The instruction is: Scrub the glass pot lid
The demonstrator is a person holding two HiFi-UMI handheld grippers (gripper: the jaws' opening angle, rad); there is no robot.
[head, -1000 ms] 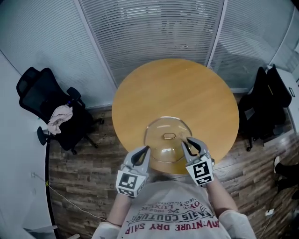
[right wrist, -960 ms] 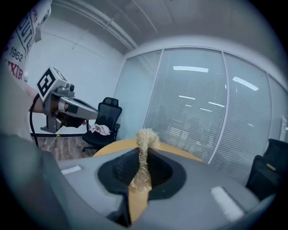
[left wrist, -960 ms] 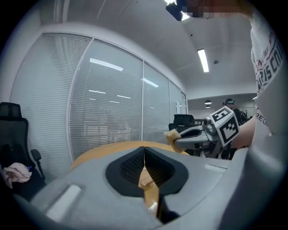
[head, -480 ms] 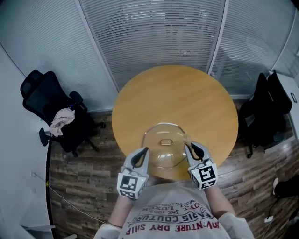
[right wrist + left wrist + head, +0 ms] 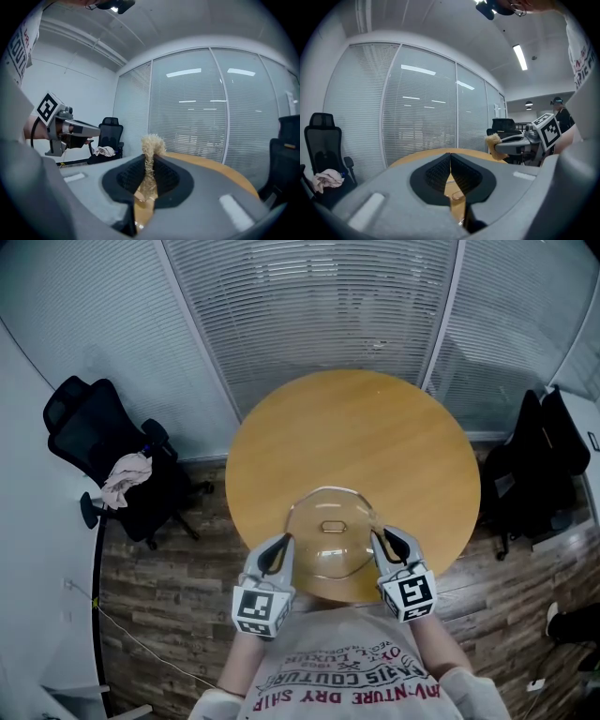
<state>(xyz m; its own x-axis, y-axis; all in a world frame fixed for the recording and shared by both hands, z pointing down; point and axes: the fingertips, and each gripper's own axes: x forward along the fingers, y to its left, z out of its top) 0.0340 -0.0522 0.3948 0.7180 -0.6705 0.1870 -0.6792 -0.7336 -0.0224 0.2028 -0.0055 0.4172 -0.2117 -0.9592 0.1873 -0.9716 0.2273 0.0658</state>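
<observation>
An office chair (image 5: 94,442) stands far left of the left hand-held gripper (image 5: 278,545), whose jaws are together and empty. The clear, domed glass pot lid (image 5: 328,554) lies on the round surface (image 5: 356,437) between both grippers. The right hand-held gripper (image 5: 382,538) clamps a tan fibrous scrubber (image 5: 151,145).

Domed glass pot lid (image 5: 330,554), handle (image 5: 331,526) up

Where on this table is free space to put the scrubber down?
The whole far half of the table, between the glass lid and the window blinds, is bare. The near edge is crowded: the lid sits there with the left gripper and right gripper close on either side.
</observation>
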